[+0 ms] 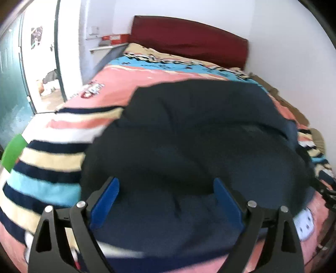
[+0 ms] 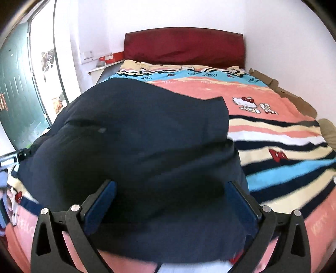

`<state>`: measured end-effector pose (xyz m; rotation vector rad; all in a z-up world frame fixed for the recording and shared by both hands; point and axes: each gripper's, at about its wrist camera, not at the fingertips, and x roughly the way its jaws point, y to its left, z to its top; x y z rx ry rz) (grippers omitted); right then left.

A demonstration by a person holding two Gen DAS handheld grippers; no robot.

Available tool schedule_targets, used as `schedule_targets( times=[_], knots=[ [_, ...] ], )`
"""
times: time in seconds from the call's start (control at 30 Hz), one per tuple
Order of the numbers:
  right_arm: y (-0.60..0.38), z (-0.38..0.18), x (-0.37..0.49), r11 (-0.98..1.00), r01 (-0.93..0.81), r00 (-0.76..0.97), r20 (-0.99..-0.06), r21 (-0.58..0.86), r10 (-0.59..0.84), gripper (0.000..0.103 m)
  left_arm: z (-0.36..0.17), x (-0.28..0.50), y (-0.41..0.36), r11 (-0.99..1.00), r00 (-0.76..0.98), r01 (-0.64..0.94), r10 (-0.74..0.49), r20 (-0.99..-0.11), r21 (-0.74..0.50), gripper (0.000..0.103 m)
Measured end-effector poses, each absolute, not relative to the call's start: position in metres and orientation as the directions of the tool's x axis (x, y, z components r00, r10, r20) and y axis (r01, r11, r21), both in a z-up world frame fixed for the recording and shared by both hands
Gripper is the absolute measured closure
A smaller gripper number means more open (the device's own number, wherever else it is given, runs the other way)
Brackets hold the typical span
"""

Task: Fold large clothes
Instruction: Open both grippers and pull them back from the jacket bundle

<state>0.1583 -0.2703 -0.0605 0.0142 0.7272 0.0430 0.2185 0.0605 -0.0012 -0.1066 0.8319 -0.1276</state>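
Left gripper (image 1: 167, 187), black linkage with blue flat pads: fingers spread wide, nothing pinched between them; the pads (image 1: 107, 199) sit just above or against the near edge of a large dark navy fabric garment (image 1: 189, 136), contact not certain in the blur; right gripper (image 2: 172, 191), same build, jaws likewise spread apart, released, with the garment's (image 2: 136, 136) near hem lying between and under the pads (image 2: 243, 205).

Garment: heaped in a loose mound on the bed, bunched and creased, raised in the middle, not flat; in the left wrist view it fills the centre and runs to the right; in the right wrist view it fills the centre and left, one corner pointing toward the right.

Beneath it: a striped fleece blanket (image 2: 283, 147) in pink, cream, light blue, navy and white bands, printed with cartoon cats, covering the bed; dark red padded headboard (image 2: 182, 46) at the far end against a white wall (image 2: 168, 14); brown cardboard pieces (image 2: 294, 98) along the bed's right edge; a dark green door (image 2: 16, 94) at far left; a small shelf with a red box (image 2: 111, 56) left of the headboard.
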Motion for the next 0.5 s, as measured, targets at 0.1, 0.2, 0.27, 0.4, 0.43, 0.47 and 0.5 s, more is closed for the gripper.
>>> schedule_targets(
  times=[0.1, 0.2, 0.27, 0.4, 0.43, 0.47, 0.5],
  knots=[
    [-0.261, -0.062, 0.129, 0.999, -0.024, 0.753, -0.657, 0.026, 0.035, 0.001, -0.001, 0.187, 0.052, 0.981, 0.668, 0.098, -0.192, -0.72, -0.17, 0.011],
    [-0.252, -0.064, 0.105, 0.999, -0.03, 0.758, -0.651, 0.025, 0.039, 0.001, 0.002, 0.153, 0.045, 0.982, 0.692, 0.096, -0.182, -0.699, -0.162, 0.011],
    [-0.245, -0.064, 0.09, 0.999, -0.046, 0.763, -0.644, 0.015, 0.044, 0.001, 0.004, 0.13, 0.042, 0.991, 0.713, 0.065, -0.128, -0.69, -0.117, 0.011],
    [-0.23, -0.065, 0.063, 0.997, -0.071, 0.772, -0.631, 0.025, 0.071, 0.001, 0.011, 0.091, 0.037, 0.998, 0.752, 0.045, -0.069, -0.656, -0.054, 0.011],
    [-0.226, -0.066, 0.057, 0.997, -0.078, 0.773, -0.63, 0.027, 0.078, 0.001, 0.012, 0.085, 0.036, 0.998, 0.756, 0.044, -0.065, -0.651, -0.049, 0.011],
    [-0.222, -0.067, 0.051, 0.996, -0.086, 0.775, -0.627, 0.025, 0.083, 0.001, 0.014, 0.078, 0.036, 0.998, 0.764, 0.038, -0.057, -0.643, -0.044, 0.011],
    [-0.219, -0.068, 0.047, 0.996, -0.092, 0.776, -0.625, 0.023, 0.086, 0.001, 0.016, 0.069, 0.036, 0.998, 0.773, 0.031, -0.053, -0.632, -0.046, 0.011]
  ],
)
